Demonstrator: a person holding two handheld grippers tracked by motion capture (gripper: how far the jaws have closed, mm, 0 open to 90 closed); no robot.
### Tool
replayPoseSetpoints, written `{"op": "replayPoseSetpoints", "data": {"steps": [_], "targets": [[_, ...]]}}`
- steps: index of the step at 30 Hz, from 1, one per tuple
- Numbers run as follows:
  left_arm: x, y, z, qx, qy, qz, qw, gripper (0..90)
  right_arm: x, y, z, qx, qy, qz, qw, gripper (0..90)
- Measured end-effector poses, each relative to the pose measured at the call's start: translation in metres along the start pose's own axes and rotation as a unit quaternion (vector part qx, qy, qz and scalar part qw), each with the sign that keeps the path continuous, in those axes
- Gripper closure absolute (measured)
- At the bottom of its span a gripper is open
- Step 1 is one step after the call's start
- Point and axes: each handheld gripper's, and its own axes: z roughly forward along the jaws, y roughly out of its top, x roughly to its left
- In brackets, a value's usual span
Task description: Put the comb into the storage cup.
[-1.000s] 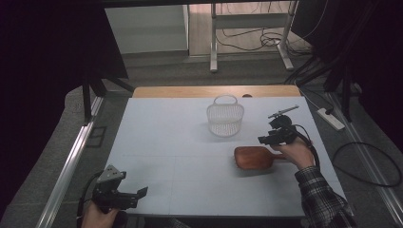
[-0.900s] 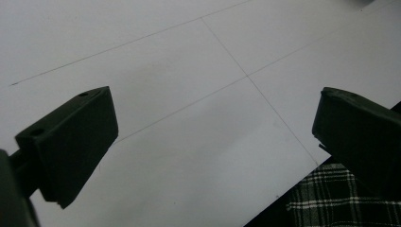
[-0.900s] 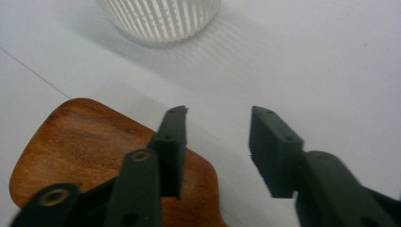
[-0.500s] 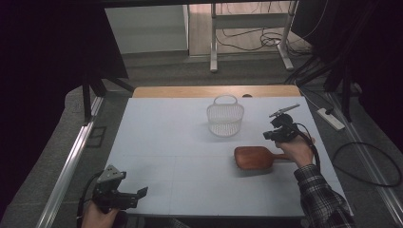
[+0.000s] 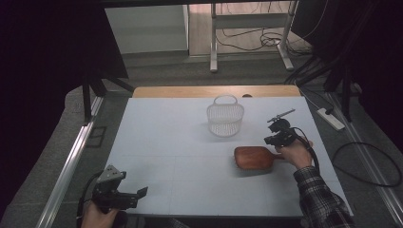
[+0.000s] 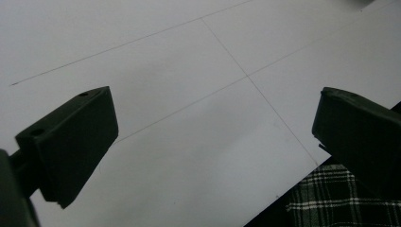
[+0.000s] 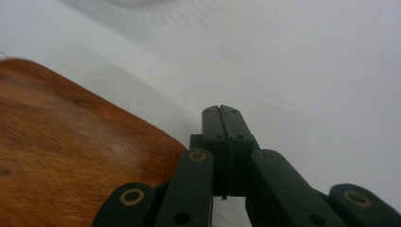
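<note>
Wooden board (image 5: 253, 159) lay flat at centre right of the high view, its handle under my right hand (image 5: 294, 153); the white basket (image 5: 225, 115) stood apart above it, so any lifting remained undone, I judged. My right gripper (image 7: 222, 111) was clenched on nothing (board at frame left, close up). My left gripper (image 6: 213, 127) gaped over bare table (image 6: 189, 71).

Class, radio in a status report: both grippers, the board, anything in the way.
Left gripper open, idle at near table edge. Right gripper shut, empty, beside the wooden board. Board flat on table. Basket stands apart behind it; nothing in the way.
</note>
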Motion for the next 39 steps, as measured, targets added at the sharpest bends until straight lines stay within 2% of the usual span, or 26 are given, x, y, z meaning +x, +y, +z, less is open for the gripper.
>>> {"op": "replayPoseSetpoints", "data": {"steps": [3, 7, 13, 14, 19, 27, 29, 39], "targets": [[0.000, 0.000, 0.000, 0.001, 0.000, 0.001, 1.0000, 1.5, -0.002, -0.004, 0.005, 0.010, -0.004, -0.007, 0.9999, 89.8], [0.000, 0.000, 0.000, 0.000, 0.000, 0.002, 1.0000, 1.5, -0.006, -0.009, 0.010, 0.019, -0.004, 0.000, 0.9998, 89.8], [0.000, 0.000, 0.000, 0.000, -0.001, 0.002, 1.0000, 1.5, -0.005, -0.014, 0.007, 0.018, -0.003, -0.005, 0.9998, 89.8], [0.000, 0.000, 0.000, 0.000, -0.002, 0.002, 1.0000, 1.6, -0.003, -0.017, 0.007, 0.024, -0.006, -0.015, 0.9996, 89.8], [0.000, 0.000, 0.000, 0.000, -0.002, 0.002, 1.0000, 1.6, -0.002, -0.023, 0.007, 0.028, 0.000, -0.016, 0.9995, 89.8], [0.001, 0.000, 0.000, -0.003, -0.005, -0.002, 1.0000, 1.6, -0.002, -0.032, 0.000, 0.026, -0.002, -0.006, 0.9996, 89.8], [0.001, 0.000, 0.000, -0.002, -0.005, -0.002, 1.0000, 1.6, -0.003, -0.037, -0.004, 0.024, 0.008, -0.001, 0.9997, 89.8], [0.000, 0.000, 0.000, 0.000, -0.002, 0.001, 1.0000, 1.6, 0.000, -0.052, -0.013, 0.025, 0.021, 0.001, 0.9995, 89.8]]}}
